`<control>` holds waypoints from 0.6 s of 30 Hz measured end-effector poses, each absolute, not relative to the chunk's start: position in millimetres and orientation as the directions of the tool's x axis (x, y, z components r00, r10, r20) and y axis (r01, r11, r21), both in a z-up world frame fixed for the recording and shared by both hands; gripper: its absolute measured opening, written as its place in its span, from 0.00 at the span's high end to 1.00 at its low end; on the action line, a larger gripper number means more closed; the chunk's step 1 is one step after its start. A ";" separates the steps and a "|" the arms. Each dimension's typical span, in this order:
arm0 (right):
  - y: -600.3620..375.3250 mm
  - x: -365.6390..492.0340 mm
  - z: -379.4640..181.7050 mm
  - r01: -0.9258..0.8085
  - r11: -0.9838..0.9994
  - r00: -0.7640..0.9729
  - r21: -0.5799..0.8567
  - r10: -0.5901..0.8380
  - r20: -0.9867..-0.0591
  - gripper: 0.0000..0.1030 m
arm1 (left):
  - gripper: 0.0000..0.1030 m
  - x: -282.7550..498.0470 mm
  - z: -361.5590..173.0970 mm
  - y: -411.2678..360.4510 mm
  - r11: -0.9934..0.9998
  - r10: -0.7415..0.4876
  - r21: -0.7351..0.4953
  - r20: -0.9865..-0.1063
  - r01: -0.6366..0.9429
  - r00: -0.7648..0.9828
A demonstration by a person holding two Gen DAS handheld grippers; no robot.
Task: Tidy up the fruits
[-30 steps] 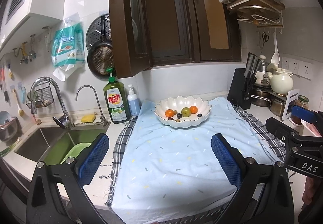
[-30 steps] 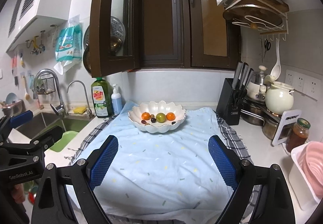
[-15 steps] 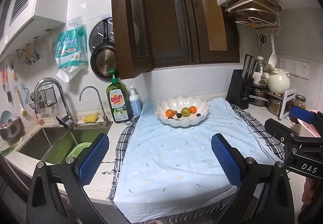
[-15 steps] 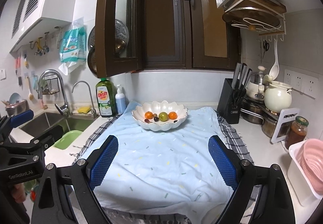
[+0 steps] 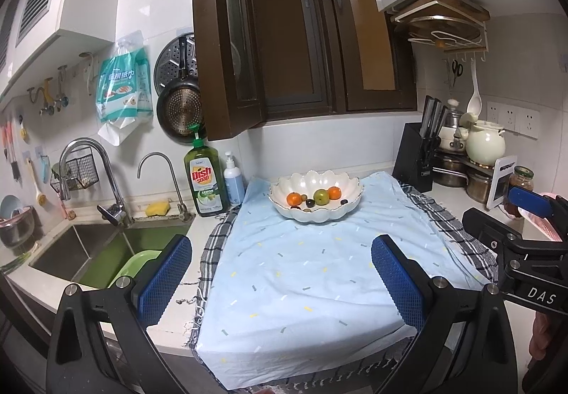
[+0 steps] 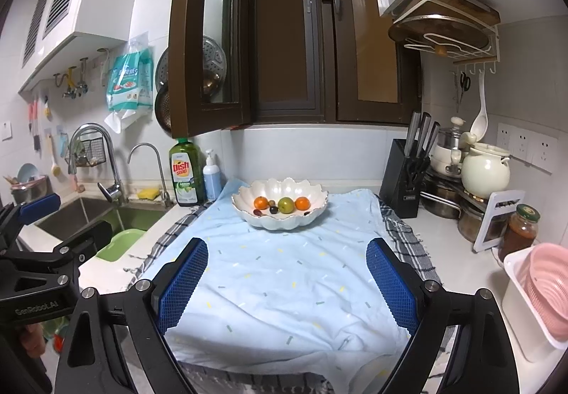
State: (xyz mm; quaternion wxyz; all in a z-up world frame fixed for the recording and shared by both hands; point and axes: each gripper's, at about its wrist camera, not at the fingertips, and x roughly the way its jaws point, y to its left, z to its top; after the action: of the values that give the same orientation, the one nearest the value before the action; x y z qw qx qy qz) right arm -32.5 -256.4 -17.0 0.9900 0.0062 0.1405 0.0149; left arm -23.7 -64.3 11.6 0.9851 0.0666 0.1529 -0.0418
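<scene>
While your two tongs hang back over the near edge of the cloth [image 6: 284,287], the one change from a second ago is the view: bowl [image 5: 340,212] looks a bit smaller and more counter edge shows, so you have pulled both back and up slightly. Nothing in the bowl shifted. For the task that means little either way.

All fruit sits in the bowl at the far end of the cloth: two oranges [image 6: 261,203] [image 6: 302,203], a green fruit [image 6: 285,204] between them, a few small dark ones [image 6: 273,210] in front. None lies on the cloth or counter that I can see. That fits sorting already done, or fruit waiting to be taken out and arranged; can't say which.

Left tongs [image 5: 280,273]: jaws wide apart, nothing between the blue pads, touching nothing, well short of the bowl. Right tongs [image 6: 287,282]: same, spread wide, empty, hovering above the cloth. Each shows at the edge of the other's view, side by side, apart. Dish soap [image 5: 205,181] and knife block [image 6: 404,188] flank the bowl, clear of it.
</scene>
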 end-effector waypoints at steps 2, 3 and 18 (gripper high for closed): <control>-255.7 -31.7 -16.9 -0.026 1.000 0.961 0.014 0.029 -0.276 0.11 | 0.00 -24.1 11.6 -64.7 0.988 -0.062 0.119 -0.307 0.103 0.950; -256.3 -32.5 -17.1 -0.027 1.000 0.961 0.013 0.029 -0.277 0.11 | 0.00 -24.3 11.6 -65.6 0.988 -0.061 0.120 -0.306 0.102 0.950; -255.6 -33.6 -17.3 -0.024 1.000 0.961 0.013 0.027 -0.277 0.11 | 0.00 -24.2 12.3 -65.7 0.989 -0.056 0.112 -0.308 0.095 0.950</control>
State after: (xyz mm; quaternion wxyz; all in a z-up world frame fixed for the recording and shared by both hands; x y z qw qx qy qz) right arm -33.6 -255.6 -17.3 0.9901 0.0049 0.1399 0.0130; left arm -24.2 -65.7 12.3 0.9853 0.0630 0.1538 -0.0382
